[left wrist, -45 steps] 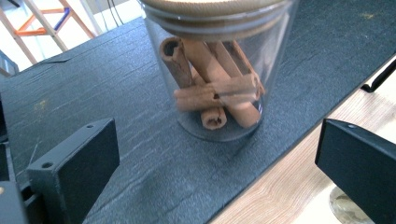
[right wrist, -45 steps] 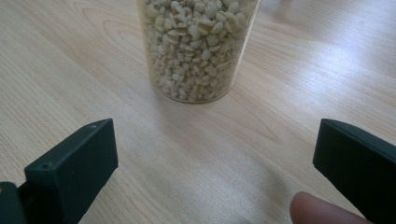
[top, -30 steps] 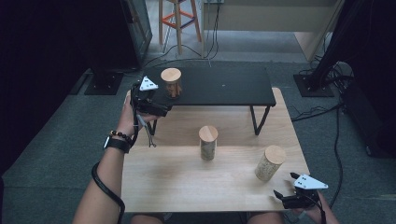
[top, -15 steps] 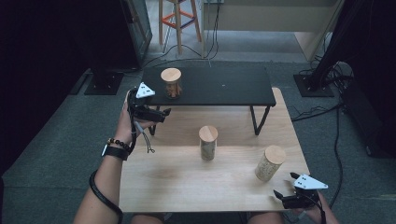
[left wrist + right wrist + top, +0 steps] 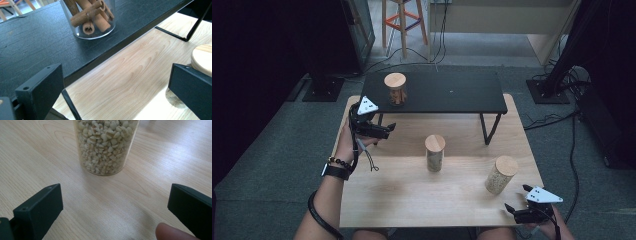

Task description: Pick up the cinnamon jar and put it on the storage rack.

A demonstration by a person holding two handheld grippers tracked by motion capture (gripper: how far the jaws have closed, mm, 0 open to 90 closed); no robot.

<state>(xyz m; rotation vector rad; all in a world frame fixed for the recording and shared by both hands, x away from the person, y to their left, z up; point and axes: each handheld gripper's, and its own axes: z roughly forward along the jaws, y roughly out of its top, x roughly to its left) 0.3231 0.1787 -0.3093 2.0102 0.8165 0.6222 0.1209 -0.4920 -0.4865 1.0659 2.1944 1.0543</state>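
Progress: one of three jars shelved, by the look of it. Clear glass jar of cinnamon sticks with round wooden lid (image 5: 395, 88) stands on the black raised shelf (image 5: 452, 92). Left tongs (image 5: 381, 131), released and empty, sit just off that shelf's front-left corner. Two wooden-lidded jars wait on the pale wooden desk (image 5: 412, 195) below the shelf: middle jar (image 5: 435, 152); grain-filled jar (image 5: 106, 145) near the right tongs (image 5: 518, 206), also released.

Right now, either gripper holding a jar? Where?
Nothing held. Left gripper is open beside the cinnamon stick jar; right gripper is open short of the grain jar.
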